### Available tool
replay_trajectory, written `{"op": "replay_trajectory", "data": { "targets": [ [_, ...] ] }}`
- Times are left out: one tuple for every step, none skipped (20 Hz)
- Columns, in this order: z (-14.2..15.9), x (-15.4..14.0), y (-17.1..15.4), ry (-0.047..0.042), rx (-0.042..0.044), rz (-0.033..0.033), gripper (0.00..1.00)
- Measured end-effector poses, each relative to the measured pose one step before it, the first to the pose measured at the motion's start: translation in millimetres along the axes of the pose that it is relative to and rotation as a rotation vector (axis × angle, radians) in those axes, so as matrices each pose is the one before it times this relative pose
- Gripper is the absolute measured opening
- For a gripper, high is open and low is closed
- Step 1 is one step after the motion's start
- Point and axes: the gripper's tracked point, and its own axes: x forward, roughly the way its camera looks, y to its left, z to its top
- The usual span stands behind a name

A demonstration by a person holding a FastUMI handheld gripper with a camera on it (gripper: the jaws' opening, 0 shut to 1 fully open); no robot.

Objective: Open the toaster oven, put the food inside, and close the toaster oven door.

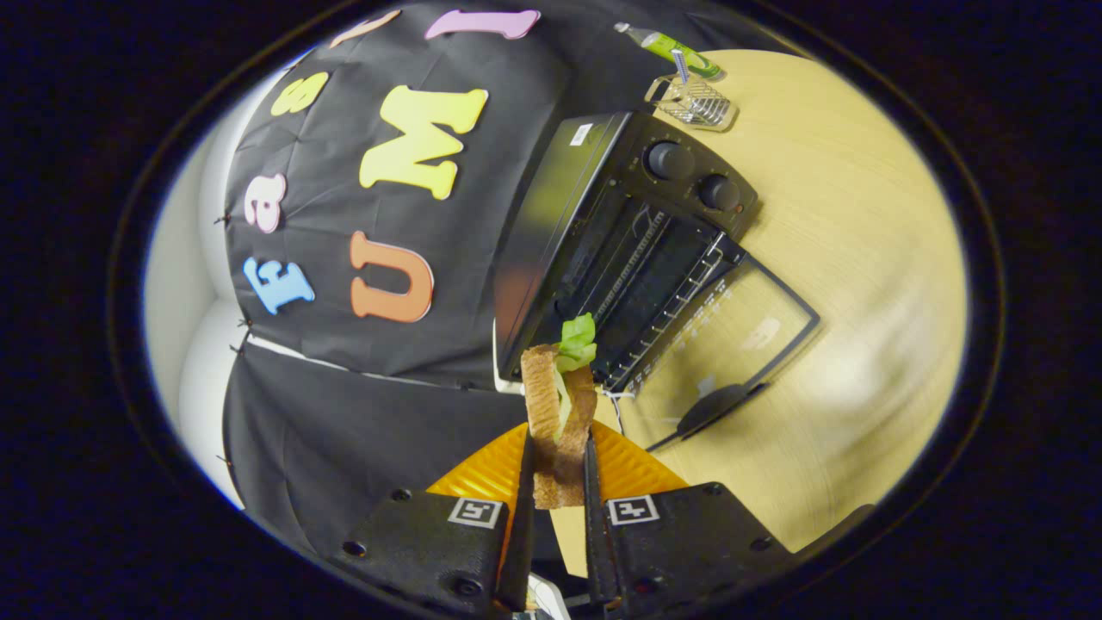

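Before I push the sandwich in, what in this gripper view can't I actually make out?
- Sandwich, gripped by the gripper: its lower end is hidden between the fingers.
- Toaster oven: deep interior is too dark; the rack's back can't be judged.
- Open glass door: motion blur smears its far edge.
- Green bottle beyond the wire rack: too small to identify.

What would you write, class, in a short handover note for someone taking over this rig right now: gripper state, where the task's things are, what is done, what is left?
Gripper: shut on the sandwich, both fingers pressing its bread slices; lettuce sticks out at its far end.
Toaster oven: on the wooden table, just beyond the sandwich. Its glass door is folded down, wire rack visible inside.
Done: door opened, food picked up.
Left: set the sandwich on the rack, release, withdraw, close the door.
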Motion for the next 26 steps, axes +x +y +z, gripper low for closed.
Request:
{"op": "replay_trajectory", "data": {
  "targets": [
    [7.50,8.38,-2.24,-0.03116,0.01886,0.00805,0.31],
    [10.04,8.56,-1.81,-0.03869,0.02022,0.00652,0.31],
    [6.05,8.25,-1.99,-0.02974,0.00911,0.00365,0.31],
    [5.14,9.63,-1.87,-0.03173,0.01308,0.00175,0.31],
    [4.03,10.58,-1.71,-0.02979,0.01252,0.00848,0.31],
    [-1.39,6.17,0.26,-0.02127,0.02005,0.01465,0.31],
    [2.43,9.54,-1.48,-0.02498,0.02089,0.01560,0.31],
    [2.22,10.96,-1.53,-0.01972,0.01285,0.01415,0.31],
    [1.26,9.61,-2.54,-0.01771,0.01039,0.00762,0.31],
    [1.49,5.92,-2.58,-0.02414,0.01178,0.00431,0.31],
    [2.70,8.96,-1.92,-0.02679,0.01953,0.01445,0.31],
    [1.24,5.93,-0.63,-0.01810,0.01430,0.01134,0.31],
    [2.79,8.77,-3.39,-0.01608,0.01247,-0.00180,0.31],
    [0.50,6.50,-4.88,-0.01193,0.00312,-0.00919,0.31],
    [0.52,7.85,-6.34,-0.00551,-0.01229,-0.01553,0.31],
    [0.03,4.35,-2.47,-0.00948,-0.00580,0.00041,0.31],
    [-0.79,4.10,1.66,-0.00353,0.00104,0.00498,0.31],
    [-0.25,3.27,1.42,-0.00686,-0.00629,0.00253,0.31],
    [-2.47,2.83,-1.71,0.00453,-0.02140,-0.00674,0.32],
    [-1.74,3.32,-1.64,0.00513,-0.01358,-0.00844,0.33],
    [-4.28,1.99,-0.53,0.01619,-0.01577,-0.01256,0.36],
    [-2.61,2.49,-1.43,0.00891,-0.02138,-0.01677,0.37],
    [0.14,-2.19,-0.30,-0.00199,-0.02378,-0.01366,0.39],
    [-2.29,1.24,1.88,0.00056,-0.02745,-0.00938,0.41],
    [-3.86,0.04,0.17,0.01254,-0.02675,-0.01699,0.42],
    [-2.76,0.40,3.34,0.01062,-0.01450,0.01097,0.44]
  ]
}}
